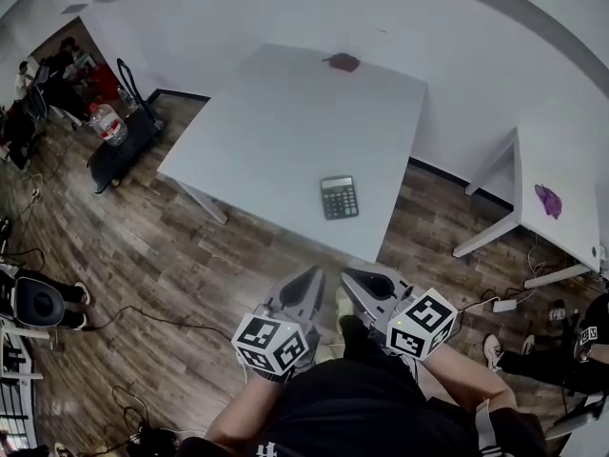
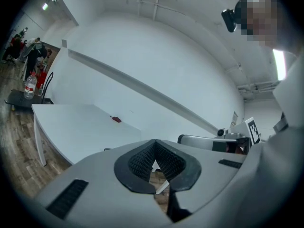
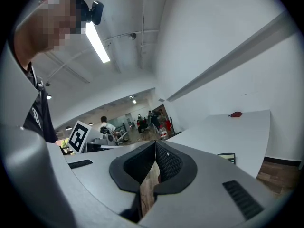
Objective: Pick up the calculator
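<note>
On smooth white table (image 1: 285,112) — flat rectangular calculator (image 1: 339,197).

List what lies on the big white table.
A calculator near its front edge; a small dark red object at the far edge. The tabletop covers the floor beneath.

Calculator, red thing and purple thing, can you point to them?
calculator (image 1: 339,197), head view, on its keypad.
red thing (image 1: 343,62), head view, on its middle.
purple thing (image 1: 548,200), head view, on its middle.
</note>
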The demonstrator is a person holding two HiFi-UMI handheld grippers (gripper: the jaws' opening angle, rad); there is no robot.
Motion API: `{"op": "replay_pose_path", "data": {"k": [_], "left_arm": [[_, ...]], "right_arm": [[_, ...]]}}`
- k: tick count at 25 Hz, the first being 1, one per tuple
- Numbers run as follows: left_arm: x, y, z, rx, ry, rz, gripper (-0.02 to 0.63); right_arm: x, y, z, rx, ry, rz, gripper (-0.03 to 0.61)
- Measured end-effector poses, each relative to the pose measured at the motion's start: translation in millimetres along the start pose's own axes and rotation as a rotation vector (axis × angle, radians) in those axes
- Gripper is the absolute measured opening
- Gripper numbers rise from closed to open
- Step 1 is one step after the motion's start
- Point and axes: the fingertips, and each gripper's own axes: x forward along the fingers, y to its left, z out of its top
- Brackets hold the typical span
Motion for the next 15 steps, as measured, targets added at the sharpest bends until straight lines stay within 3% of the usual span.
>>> {"op": "replay_pose_path", "data": {"k": [7,15], "left_arm": [[69,42,9,-0.017,0.044,0.037,0.006],[148,92,9,-0.098,0.067,0.09,0.006]], "right_arm": [[33,-81,17,0.04,0.038,-0.003,0.014],[65,-167,26,0.085,0.089,0.03,0.015]]}}
